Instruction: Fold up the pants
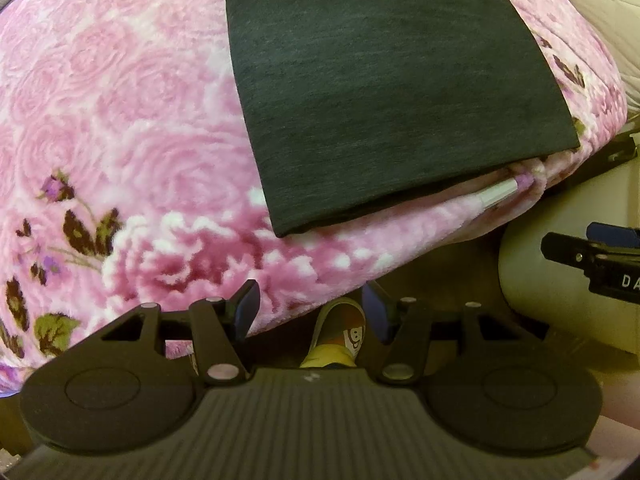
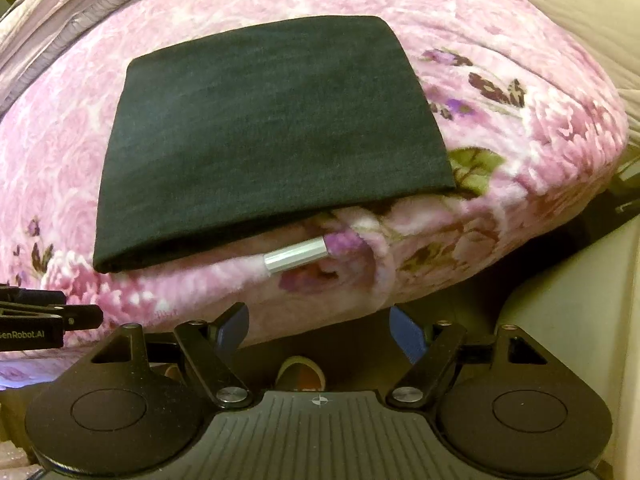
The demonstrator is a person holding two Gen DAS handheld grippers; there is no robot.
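The dark grey pants (image 1: 380, 92) (image 2: 268, 148) lie folded into a compact flat rectangle on the pink rose-patterned blanket (image 1: 120, 120) (image 2: 520, 92), near its front edge. My left gripper (image 1: 312, 312) hangs open below and in front of the blanket's edge, holding nothing. My right gripper (image 2: 320, 332) is also open and empty, just off the blanket's front edge below the pants. The right gripper's body (image 1: 592, 260) shows at the right edge of the left wrist view; the left gripper's body (image 2: 40, 320) shows at the left edge of the right wrist view.
A silver metal tube (image 1: 500, 192) (image 2: 296, 258) pokes out from the blanket fold under the pants' front edge. A person's foot in a slipper (image 1: 340, 332) (image 2: 300, 368) stands on the floor below. Cream bedding (image 2: 580, 8) lies at the far right.
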